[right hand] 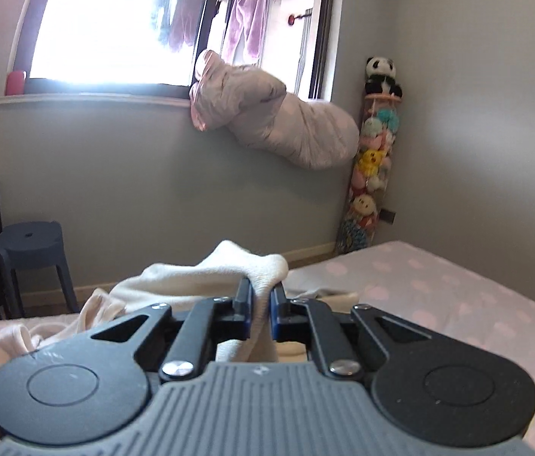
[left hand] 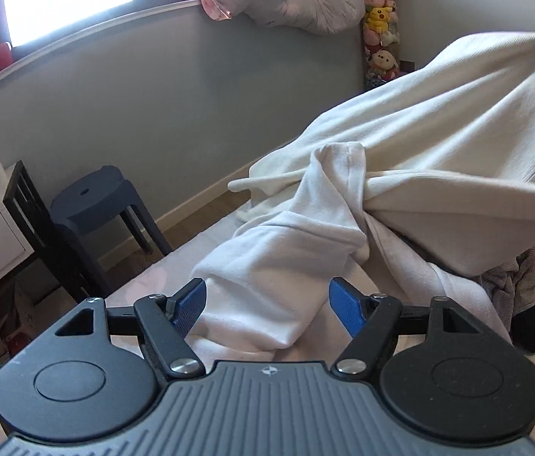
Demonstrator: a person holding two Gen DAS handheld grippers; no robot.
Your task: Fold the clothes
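Left gripper (left hand: 267, 306): jaws spread wide, nothing clasped; a rumpled sleeve of the garment is seen between the blue pads (left hand: 187, 309).
Right gripper (right hand: 261, 309): jaws closed tight on a pinched fold of the garment.
White garment (left hand: 438, 144): lifted at one corner above the bed, draped down onto it; the raised fold is held in front of the window wall.
Bed (right hand: 438, 292): pink-dotted sheet, garment lying on it.
Stool (left hand: 92, 197): beside the bed, against the wall.
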